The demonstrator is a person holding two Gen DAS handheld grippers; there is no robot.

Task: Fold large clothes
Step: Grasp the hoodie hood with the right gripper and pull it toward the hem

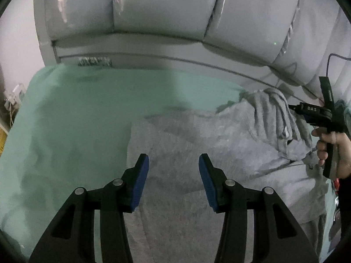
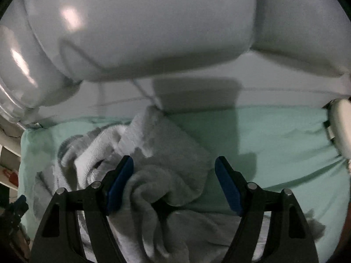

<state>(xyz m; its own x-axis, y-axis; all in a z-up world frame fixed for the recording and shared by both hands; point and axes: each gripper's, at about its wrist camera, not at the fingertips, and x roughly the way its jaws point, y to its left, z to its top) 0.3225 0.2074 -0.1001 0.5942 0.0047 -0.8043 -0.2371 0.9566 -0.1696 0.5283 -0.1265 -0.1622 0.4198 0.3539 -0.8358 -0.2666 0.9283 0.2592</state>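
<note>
A large grey fleece hoodie (image 1: 197, 153) lies on a mint green bed sheet (image 1: 76, 114). Its body is spread flat and its hood is bunched at the right. My left gripper (image 1: 173, 175) is open and empty, hovering over the flat grey body. In the right wrist view the bunched hood and ribbed cuff of the hoodie (image 2: 166, 164) lie between and below my right gripper (image 2: 174, 175), which is open with nothing between its blue pads (image 2: 228, 186). The right gripper's black body, held by a hand, also shows at the right edge of the left wrist view (image 1: 324, 118).
A padded grey headboard (image 1: 166, 11) runs along the far side of the bed, also close ahead in the right wrist view (image 2: 153, 32). A white object (image 2: 342, 125) sits at the right bed edge. Cables hang at the left wall (image 1: 13, 96).
</note>
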